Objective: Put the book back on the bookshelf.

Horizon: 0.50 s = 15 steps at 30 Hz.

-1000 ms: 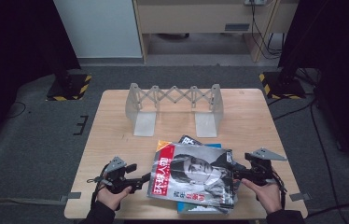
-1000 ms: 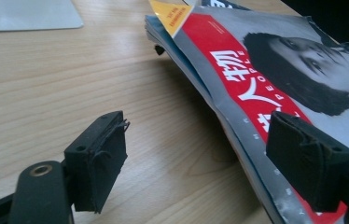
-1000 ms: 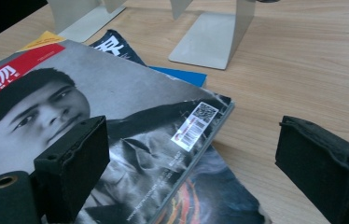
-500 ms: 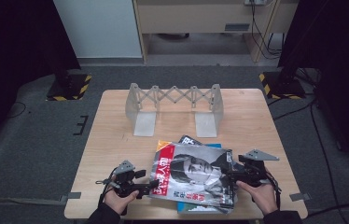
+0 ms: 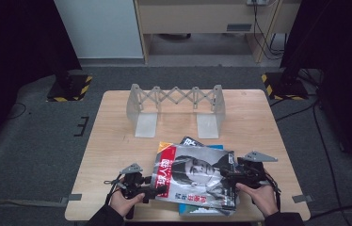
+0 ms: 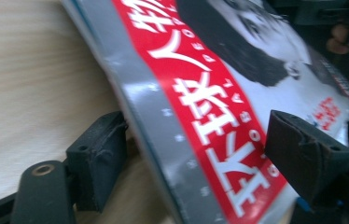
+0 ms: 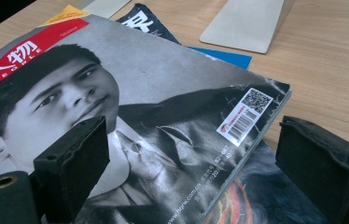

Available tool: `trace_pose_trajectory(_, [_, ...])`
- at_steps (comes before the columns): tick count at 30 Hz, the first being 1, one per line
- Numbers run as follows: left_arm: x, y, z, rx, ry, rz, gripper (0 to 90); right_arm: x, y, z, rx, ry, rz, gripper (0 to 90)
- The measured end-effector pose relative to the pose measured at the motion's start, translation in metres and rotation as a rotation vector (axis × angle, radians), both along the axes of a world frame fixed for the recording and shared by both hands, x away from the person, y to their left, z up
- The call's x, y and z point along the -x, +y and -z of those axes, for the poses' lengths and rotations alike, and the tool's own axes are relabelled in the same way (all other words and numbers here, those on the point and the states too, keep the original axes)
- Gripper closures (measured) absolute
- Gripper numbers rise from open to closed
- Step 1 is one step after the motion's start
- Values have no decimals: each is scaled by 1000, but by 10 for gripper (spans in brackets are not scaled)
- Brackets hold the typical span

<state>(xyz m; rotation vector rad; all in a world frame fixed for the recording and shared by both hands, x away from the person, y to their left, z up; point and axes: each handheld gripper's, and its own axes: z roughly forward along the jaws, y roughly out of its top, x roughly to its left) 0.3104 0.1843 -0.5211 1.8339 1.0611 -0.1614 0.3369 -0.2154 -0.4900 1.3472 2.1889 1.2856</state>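
Note:
A stack of magazines lies at the table's front middle. The top magazine has a red title band and a black-and-white portrait. My left gripper is at its left edge. In the left gripper view the top magazine's grey spine runs between the jaws of my left gripper, which have just been closing a little and still stand apart. My right gripper is at the right edge. In the right gripper view my right gripper straddles the barcode corner of the top magazine, jaws wide.
A folding metal book rack stands at the back of the table. Under the top magazine lie a dark one, a blue one and a colourful one. Two stands with striped bases sit on the floor.
My left gripper has moved right and slightly down, up to the magazine's left edge. The right gripper and the stack have stayed in place.

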Motion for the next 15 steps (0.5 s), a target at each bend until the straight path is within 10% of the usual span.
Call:
trace_pose_trajectory(7, [1, -1, -2, 37, 26, 37, 296, -1, 4, 5, -1, 27, -13, 100])
trace_pose_trajectory(15, [5, 8, -17, 104, -5, -28, 443, -2, 5, 7, -16, 34, -26, 96])
